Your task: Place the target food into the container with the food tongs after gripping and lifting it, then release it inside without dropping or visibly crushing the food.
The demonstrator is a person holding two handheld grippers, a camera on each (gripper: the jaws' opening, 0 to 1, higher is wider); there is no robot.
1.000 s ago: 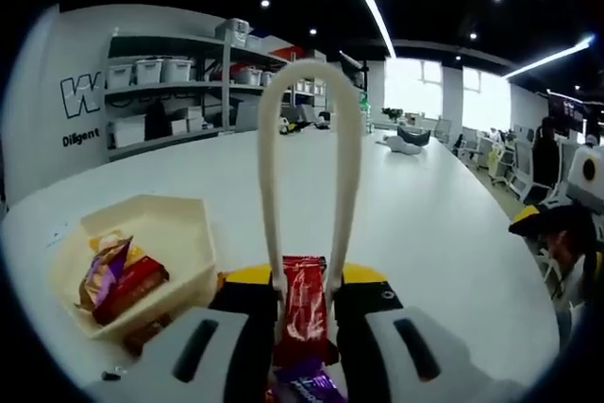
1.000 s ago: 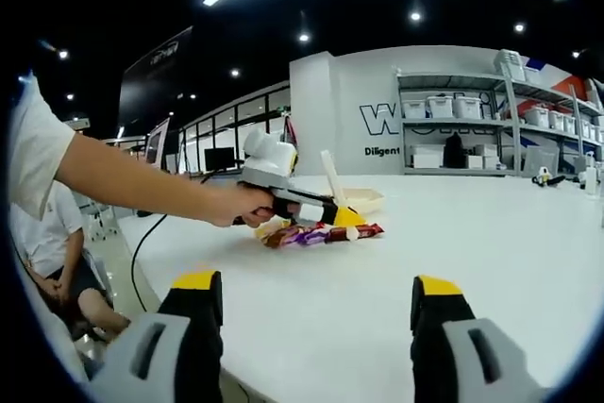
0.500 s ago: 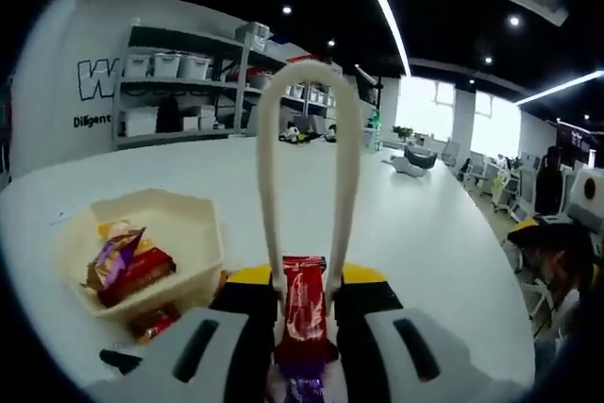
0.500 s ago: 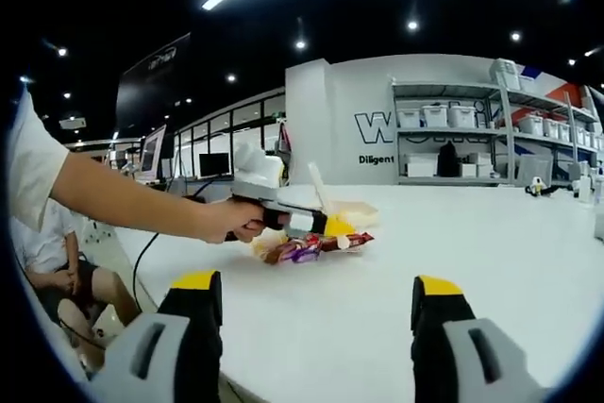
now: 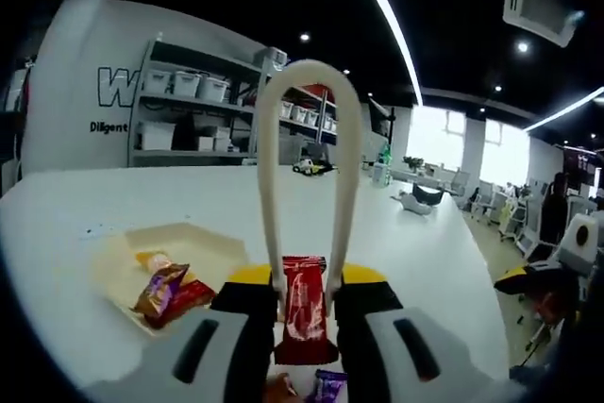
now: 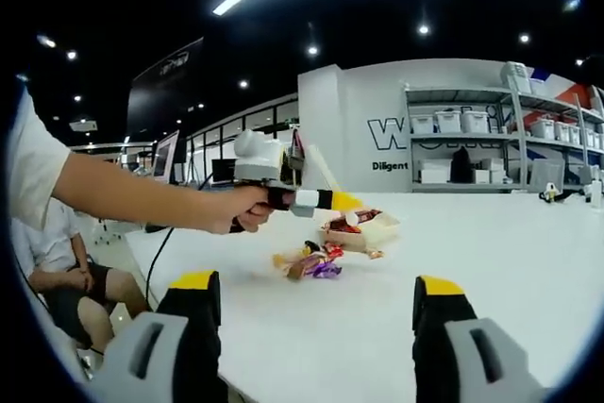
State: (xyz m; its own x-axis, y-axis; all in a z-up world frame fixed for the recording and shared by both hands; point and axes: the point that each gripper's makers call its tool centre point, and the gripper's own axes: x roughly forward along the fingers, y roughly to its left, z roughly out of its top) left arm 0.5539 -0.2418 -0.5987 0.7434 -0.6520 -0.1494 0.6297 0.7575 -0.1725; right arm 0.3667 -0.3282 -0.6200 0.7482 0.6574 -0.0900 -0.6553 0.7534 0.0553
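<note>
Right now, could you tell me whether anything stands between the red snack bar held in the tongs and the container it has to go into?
Nothing visible does. The red snack bar hangs lifted in the white tongs, and the cream container lies open beside it, holding only wrapped snacks.

A long white bench point(image 5: 406, 252) carries a shallow cream container point(image 5: 193, 243) holding a few wrapped snacks point(image 5: 170, 292). In the right gripper view, a small heap of loose wrapped snacks point(image 6: 310, 261) lies on the bench just beside the container point(image 6: 370, 231).
</note>
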